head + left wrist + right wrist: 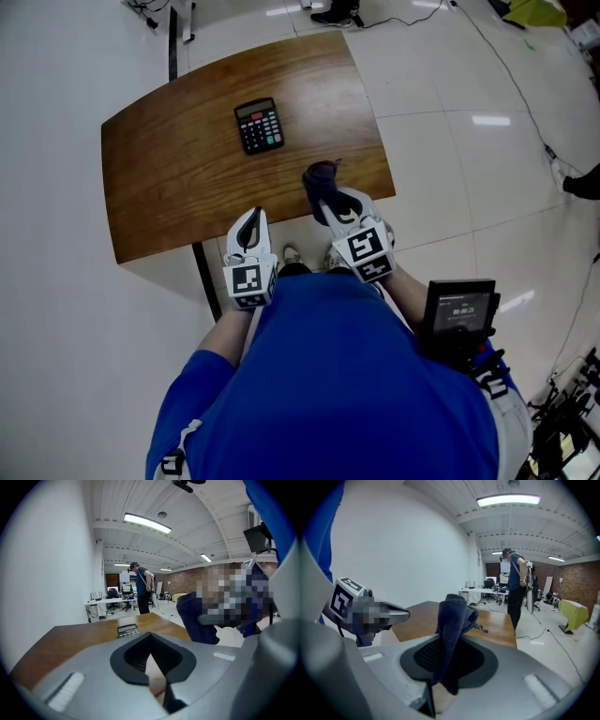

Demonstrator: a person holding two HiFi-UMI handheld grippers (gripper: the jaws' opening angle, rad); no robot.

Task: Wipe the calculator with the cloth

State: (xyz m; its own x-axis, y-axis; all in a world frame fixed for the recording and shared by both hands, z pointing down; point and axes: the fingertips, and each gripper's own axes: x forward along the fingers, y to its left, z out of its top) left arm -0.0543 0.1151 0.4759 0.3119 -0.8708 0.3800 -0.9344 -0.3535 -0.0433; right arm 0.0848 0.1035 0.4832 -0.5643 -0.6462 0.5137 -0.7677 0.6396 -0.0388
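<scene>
step: approach, wiping not begun | right claw (326, 199) pinching dark cloth (320, 177) above desk (159, 178) edge, centre frame | left claw (253, 217) pressed together, empty | calculator (259, 125) upper centre, well apart from cloth | next: likely lower cloth flat onto keys

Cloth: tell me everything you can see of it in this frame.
Dark navy cloth, coarse knit-like weave, bunched into a wad, not spread flat. The right gripper is shut on its lower part; the bulk stands up past the jaw tips and a short end hangs back between them. In the head view it sits over the near right edge of the wooden table; contact with the wood cannot be told. It is apart from the calculator, which lies farther in.
</scene>
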